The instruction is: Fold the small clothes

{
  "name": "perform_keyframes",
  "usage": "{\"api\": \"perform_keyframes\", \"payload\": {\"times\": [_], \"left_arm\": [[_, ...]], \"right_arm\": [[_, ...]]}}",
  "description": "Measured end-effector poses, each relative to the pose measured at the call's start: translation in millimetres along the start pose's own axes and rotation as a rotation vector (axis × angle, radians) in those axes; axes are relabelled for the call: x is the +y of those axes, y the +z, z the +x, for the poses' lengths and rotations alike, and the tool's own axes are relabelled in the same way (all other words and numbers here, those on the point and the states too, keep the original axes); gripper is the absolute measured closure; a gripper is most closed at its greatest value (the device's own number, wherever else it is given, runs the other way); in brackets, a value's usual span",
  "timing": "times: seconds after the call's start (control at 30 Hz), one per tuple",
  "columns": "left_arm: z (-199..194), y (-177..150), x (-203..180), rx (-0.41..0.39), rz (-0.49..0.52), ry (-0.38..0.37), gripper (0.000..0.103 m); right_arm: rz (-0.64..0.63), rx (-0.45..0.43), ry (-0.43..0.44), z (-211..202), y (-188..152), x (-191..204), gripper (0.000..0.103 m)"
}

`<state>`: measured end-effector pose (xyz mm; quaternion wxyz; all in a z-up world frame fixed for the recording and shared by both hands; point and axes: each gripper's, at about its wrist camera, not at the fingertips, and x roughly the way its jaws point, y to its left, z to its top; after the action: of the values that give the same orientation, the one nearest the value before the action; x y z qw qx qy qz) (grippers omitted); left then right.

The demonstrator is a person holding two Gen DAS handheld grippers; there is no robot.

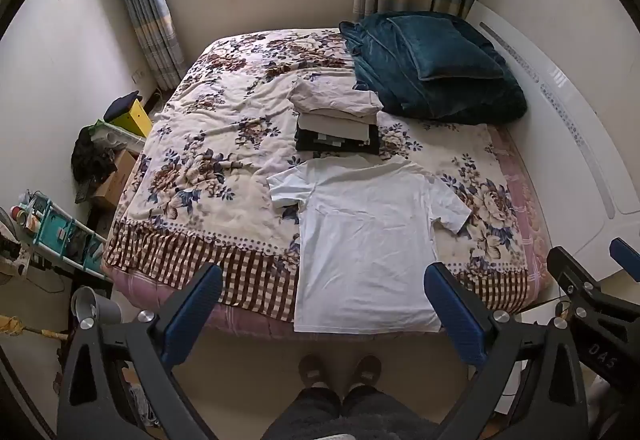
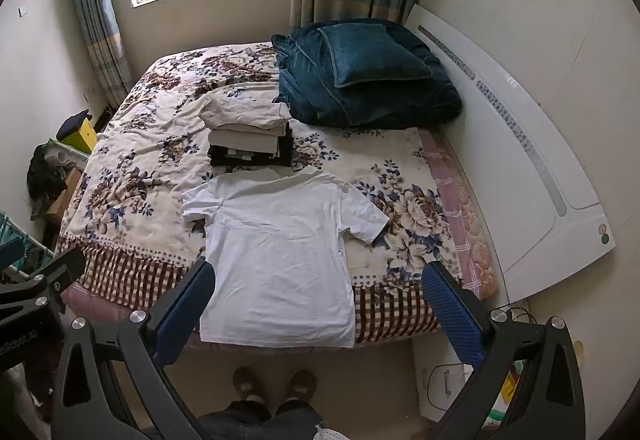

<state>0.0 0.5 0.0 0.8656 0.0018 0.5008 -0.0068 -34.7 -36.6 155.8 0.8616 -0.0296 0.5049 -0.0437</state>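
A white T-shirt [image 1: 366, 240] lies spread flat on the floral bedspread [image 1: 208, 168], its hem at the near bed edge; it also shows in the right wrist view [image 2: 280, 248]. Behind it stands a stack of folded clothes [image 1: 338, 120], beige on top, black at the bottom, also in the right wrist view [image 2: 248, 136]. My left gripper [image 1: 324, 304] is open and empty, held above the near bed edge. My right gripper [image 2: 318, 300] is open and empty, also above the near edge. The right gripper also shows at the right of the left wrist view [image 1: 592, 280].
A teal quilt and pillow [image 1: 432, 68] lie at the head of the bed by the white headboard [image 1: 576, 128]. Boxes and a teal rack [image 1: 60, 232] crowd the floor at left. The person's slippered feet [image 1: 340, 370] stand at the near bed edge.
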Motion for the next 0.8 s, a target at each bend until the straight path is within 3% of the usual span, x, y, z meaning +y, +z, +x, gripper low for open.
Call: {"api": "perform_keyframes", "payload": {"times": [0.57, 0.8], "left_arm": [[6.9, 3.3, 1.1, 0.001, 0.007, 0.009, 0.000], [-7.4, 6.5, 1.6, -0.014, 0.003, 0.011, 0.000]], "right_arm": [[0.000, -0.007, 0.014, -9.0, 1.4, -1.4, 0.000], [-0.011, -0.016, 0.013, -14.7, 4.4, 0.4, 0.000]]}}
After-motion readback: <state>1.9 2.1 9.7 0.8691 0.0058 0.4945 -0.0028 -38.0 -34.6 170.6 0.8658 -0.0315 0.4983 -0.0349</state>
